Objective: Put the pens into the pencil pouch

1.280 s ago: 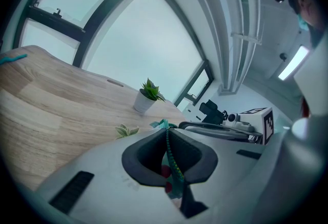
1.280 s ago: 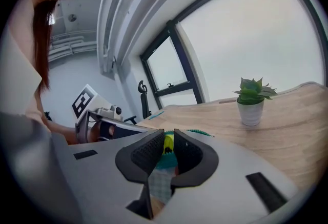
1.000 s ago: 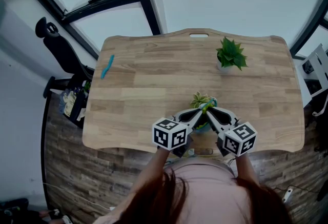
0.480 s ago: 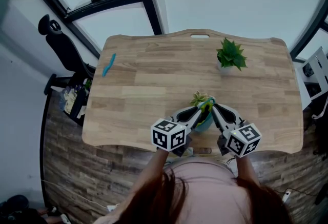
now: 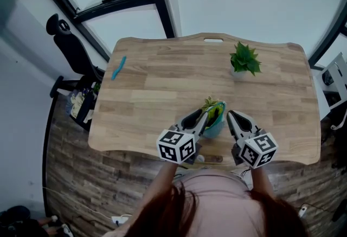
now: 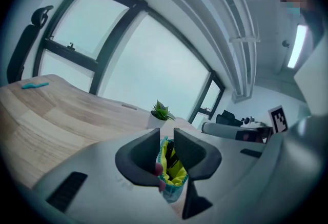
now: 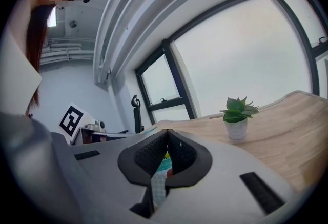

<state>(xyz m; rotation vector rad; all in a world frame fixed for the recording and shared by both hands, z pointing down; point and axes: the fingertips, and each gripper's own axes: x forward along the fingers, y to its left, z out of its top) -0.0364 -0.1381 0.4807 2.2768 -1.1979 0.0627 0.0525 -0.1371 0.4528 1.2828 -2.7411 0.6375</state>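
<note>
The teal pencil pouch (image 5: 215, 120) with yellow lining hangs upright between my two grippers over the table's near edge. My left gripper (image 5: 203, 117) has its jaws opening. The pouch's rim (image 6: 171, 174) stands loose in the gap between them, with something pink beside it. My right gripper (image 5: 229, 117) is shut on the pouch's other edge (image 7: 163, 170), and teal fabric hangs out below its jaws. Both grippers appear in their own views, the left gripper (image 6: 166, 136) and the right gripper (image 7: 167, 134). One teal pen (image 5: 119, 68) lies at the table's far left, also showing as the pen (image 6: 35, 84).
A small potted plant (image 5: 244, 59) stands at the back right of the wooden table (image 5: 162, 89). A black office chair (image 5: 70, 46) and a bag (image 5: 80, 104) sit off the table's left side. The person's body is at the near edge.
The left jaws have parted around the pouch's rim. The right jaws have closed on its other edge. Both grippers and the pouch have risen a little.
</note>
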